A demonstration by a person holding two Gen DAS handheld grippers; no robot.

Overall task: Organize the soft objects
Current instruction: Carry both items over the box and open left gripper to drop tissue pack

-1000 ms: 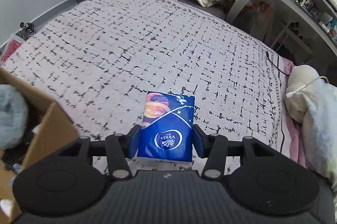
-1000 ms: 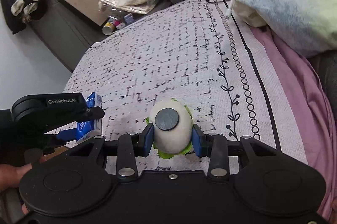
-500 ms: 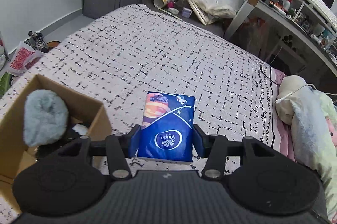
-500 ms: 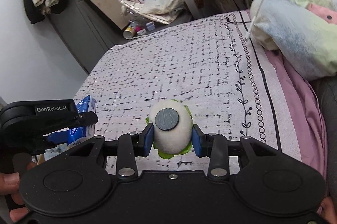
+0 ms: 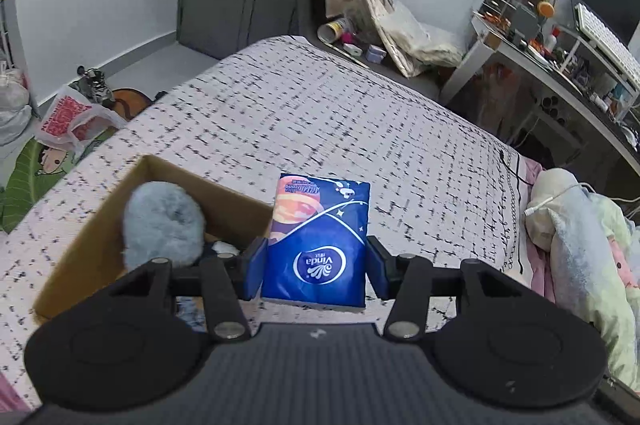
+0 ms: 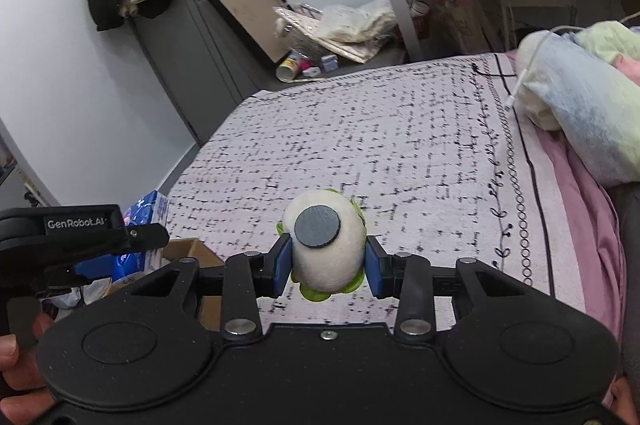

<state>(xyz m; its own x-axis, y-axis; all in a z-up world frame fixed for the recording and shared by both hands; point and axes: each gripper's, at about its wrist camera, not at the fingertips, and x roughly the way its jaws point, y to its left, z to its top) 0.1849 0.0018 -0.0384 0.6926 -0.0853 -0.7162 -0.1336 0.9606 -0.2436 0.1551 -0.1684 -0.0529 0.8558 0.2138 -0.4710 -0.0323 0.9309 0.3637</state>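
Observation:
My left gripper (image 5: 316, 271) is shut on a blue Vinda tissue pack (image 5: 318, 241) and holds it above the bed, just right of an open cardboard box (image 5: 96, 241). A grey fluffy toy (image 5: 162, 223) lies in the box. My right gripper (image 6: 326, 271) is shut on a white and green plush toy (image 6: 328, 249) with a dark round patch, held above the bed. The left gripper and its tissue pack (image 6: 148, 209) also show at the left of the right wrist view, above a corner of the box (image 6: 192, 251).
The bed has a white cover with black dashes (image 5: 320, 113). A bundle of pale bedding (image 5: 580, 225) lies at the right with a white cable on it. A cluttered desk (image 5: 560, 65) stands beyond. Bags (image 5: 68, 121) lie on the floor at the left.
Both grippers have risen and tilted up with their loads. The left one has moved toward the box, so more of the box and the grey toy shows.

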